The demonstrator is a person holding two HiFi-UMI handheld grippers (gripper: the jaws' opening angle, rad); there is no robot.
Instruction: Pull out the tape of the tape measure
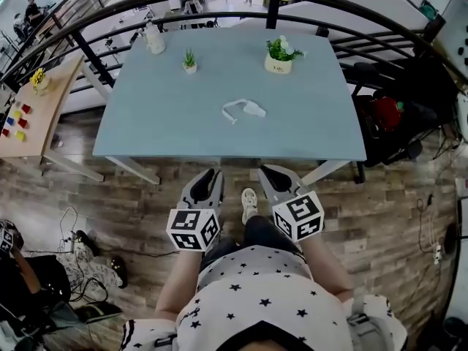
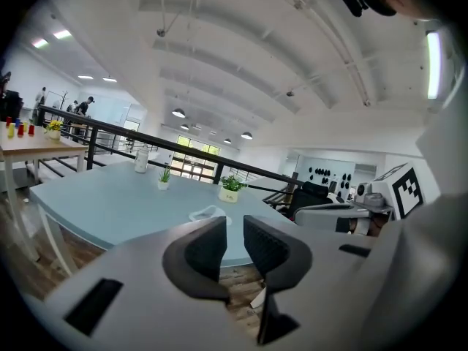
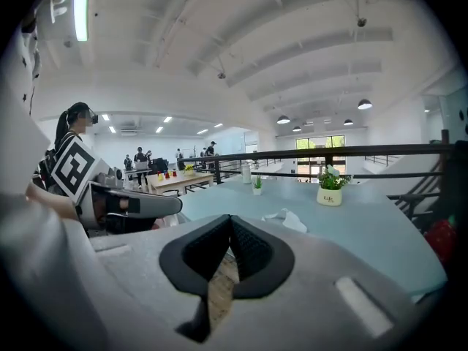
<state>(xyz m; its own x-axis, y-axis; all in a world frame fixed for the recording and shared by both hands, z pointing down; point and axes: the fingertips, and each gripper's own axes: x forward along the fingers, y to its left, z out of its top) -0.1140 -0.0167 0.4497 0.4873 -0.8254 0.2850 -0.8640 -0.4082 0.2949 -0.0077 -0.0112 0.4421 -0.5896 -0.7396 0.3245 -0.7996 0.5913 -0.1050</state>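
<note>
Pale blue, the table (image 1: 161, 115) fills the upper middle of the head view, with a dark railing curving behind it. A white bottle (image 1: 154, 39) stands at about ten o'clock on the top. A small potted plant (image 1: 189, 61) is near eleven, and a larger plant in a white pot (image 1: 278, 55) near one. Close to the table's centre lies the tape measure (image 1: 244, 109) — a small white object with a thin loop curling off its left end, though it is too small to identify for certain. Nothing touches it.

Both grippers hang at six o'clock, off the table's near edge and over the wood floor, well apart from the tape measure. The left gripper (image 2: 234, 227) has its dark pads a narrow gap apart, with only the table edge and floor visible between them — it holds nothing. The right gripper (image 3: 231, 224) has its pads pressed together at the tips and is empty. A white shoe (image 1: 249, 203) shows between the two.
</note>
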